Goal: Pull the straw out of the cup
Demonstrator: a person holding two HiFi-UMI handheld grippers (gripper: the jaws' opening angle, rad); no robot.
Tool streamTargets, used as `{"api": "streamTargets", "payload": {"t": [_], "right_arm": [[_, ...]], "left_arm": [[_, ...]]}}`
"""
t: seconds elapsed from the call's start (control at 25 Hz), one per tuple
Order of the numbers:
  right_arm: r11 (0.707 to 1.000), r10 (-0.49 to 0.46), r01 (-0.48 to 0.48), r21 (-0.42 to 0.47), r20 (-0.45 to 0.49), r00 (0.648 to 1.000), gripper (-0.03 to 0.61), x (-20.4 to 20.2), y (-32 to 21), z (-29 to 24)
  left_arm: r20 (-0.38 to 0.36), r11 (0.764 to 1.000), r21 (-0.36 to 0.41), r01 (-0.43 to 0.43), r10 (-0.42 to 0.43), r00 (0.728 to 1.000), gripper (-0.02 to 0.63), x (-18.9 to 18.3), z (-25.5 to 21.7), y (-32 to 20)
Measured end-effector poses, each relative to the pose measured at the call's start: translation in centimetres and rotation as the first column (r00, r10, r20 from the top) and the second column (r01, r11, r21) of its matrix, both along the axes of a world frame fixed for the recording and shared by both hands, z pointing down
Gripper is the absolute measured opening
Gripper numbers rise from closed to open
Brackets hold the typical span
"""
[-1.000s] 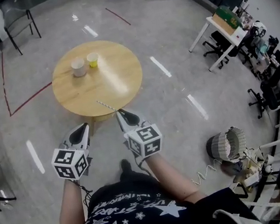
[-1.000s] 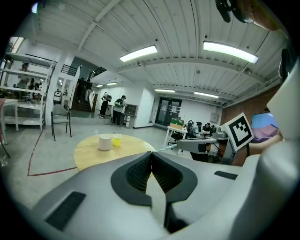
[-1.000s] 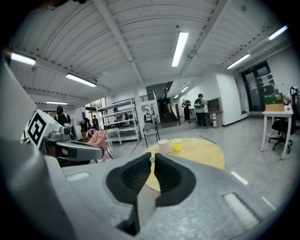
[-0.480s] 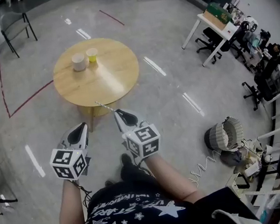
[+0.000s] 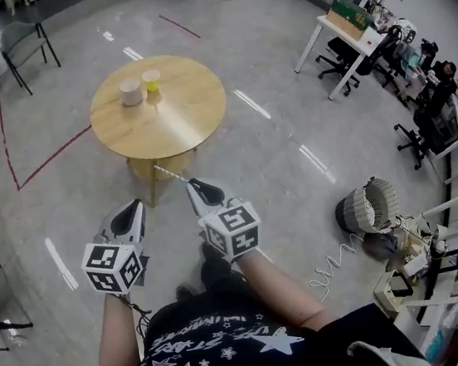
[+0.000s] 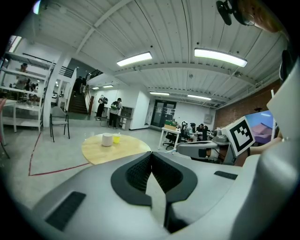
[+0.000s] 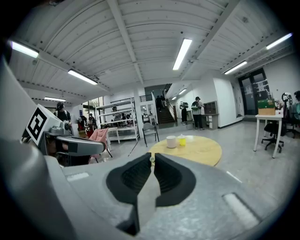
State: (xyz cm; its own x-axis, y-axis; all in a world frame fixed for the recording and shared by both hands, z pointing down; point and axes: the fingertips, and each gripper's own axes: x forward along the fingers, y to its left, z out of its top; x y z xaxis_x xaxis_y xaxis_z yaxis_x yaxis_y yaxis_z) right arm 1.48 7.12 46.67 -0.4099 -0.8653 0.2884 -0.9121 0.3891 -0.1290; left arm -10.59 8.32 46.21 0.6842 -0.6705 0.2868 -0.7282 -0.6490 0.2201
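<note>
A white cup (image 5: 131, 91) and a yellow cup (image 5: 151, 80) stand at the far side of the round wooden table (image 5: 179, 118). My right gripper (image 5: 189, 183) is shut on a thin pale straw (image 5: 169, 174), which sticks out ahead of its tips over the floor, short of the table. In the right gripper view the straw's end (image 7: 150, 160) shows between the closed jaws, with both cups (image 7: 171, 141) far off. My left gripper (image 5: 136, 205) is shut, holding nothing, level with the right one. In the left gripper view the table (image 6: 122, 149) lies well ahead.
Grey floor separates me from the table. A black chair (image 5: 26, 37) stands at the back left, and a white desk with a green box (image 5: 350, 24) and office chairs at the right. A round wire basket (image 5: 369, 210) sits on the floor at my right.
The table and cups have slid farther up and away in the head view as I back off. Both grippers keep their pose, the right still gripping the straw.
</note>
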Motion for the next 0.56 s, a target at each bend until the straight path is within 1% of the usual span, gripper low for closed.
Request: {"api": "streamTargets", "payload": {"t": [0.16, 0.56], "right_arm": [[1.0, 0.013, -0.013, 0.01, 0.0, 1.0, 0.021, -0.2, 1.3, -0.4], [0.999, 0.032, -0.032, 0.009, -0.008, 0.999, 0.021, 0.7, 3.5, -0.2]], "left_arm": [[0.0, 1.0, 0.005, -0.006, 0.006, 1.0, 0.008, -0.3, -0.2, 1.3], [-0.002, 1.0, 0.011, -0.027, 0.027, 1.0, 0.006, 0.6, -0.2, 3.2]]}}
